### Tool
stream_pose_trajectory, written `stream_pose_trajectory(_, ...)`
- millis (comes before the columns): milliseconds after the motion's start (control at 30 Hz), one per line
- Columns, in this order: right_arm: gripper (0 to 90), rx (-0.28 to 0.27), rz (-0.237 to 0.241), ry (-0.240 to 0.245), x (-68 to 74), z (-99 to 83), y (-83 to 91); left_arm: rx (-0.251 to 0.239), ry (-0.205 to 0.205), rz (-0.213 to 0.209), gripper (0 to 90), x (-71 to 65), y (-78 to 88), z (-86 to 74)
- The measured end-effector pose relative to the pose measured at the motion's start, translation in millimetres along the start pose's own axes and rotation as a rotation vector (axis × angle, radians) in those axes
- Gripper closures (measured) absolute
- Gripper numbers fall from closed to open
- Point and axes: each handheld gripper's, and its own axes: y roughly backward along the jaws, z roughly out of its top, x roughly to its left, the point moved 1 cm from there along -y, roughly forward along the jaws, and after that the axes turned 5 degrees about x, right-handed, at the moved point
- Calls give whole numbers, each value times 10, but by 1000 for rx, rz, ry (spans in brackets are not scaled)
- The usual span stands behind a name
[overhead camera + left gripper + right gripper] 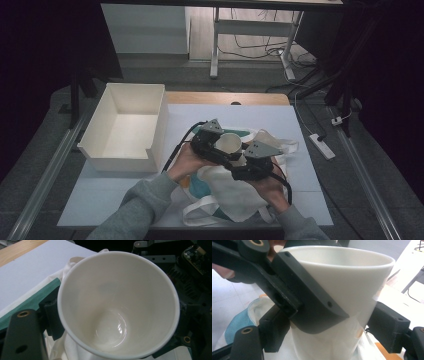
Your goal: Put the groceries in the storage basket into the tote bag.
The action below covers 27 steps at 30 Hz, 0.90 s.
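Note:
A white cup [229, 143] hangs in the air above a white cloth bag with teal print [235, 192], gripped from both sides. My left gripper [220, 148] comes in from the left, its jaws closed on the cup's upper wall near the rim. The left gripper view looks straight into the empty cup [117, 302], with my left gripper [117, 322] clamped around it. My right gripper [240, 159] reaches in from the right. In the right gripper view its pads [274, 335] press on the lower part of the cup [352, 285], below the left gripper's jaw.
An open white box [157, 125] stands at the table's left. The bag lies on a white board [110, 195] that covers the wooden table. A power strip [322, 146] lies on the floor to the right, and desk legs and cables stand beyond the table.

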Motion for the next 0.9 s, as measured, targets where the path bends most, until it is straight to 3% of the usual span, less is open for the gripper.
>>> stream_pose_trajectory(200, 219, 6, 2, 8, 13, -12, 0, -34, -1, 6, 117, -26, 51, 13)
stream_pose_trajectory(533, 219, 23, 5, -1, -19, -112, -3, -91, 8, -4, 106, -7, 298, 24)
stream_pose_trajectory(700, 219, 42, -3, -14, -56, -195, 20, -100, 22, 27, 106, 64, 440, -10)
stream_pose_trajectory(900, 219, 71, -7, -27, -101, -309, 13, -73, 22, 132, 111, 192, 581, -75)
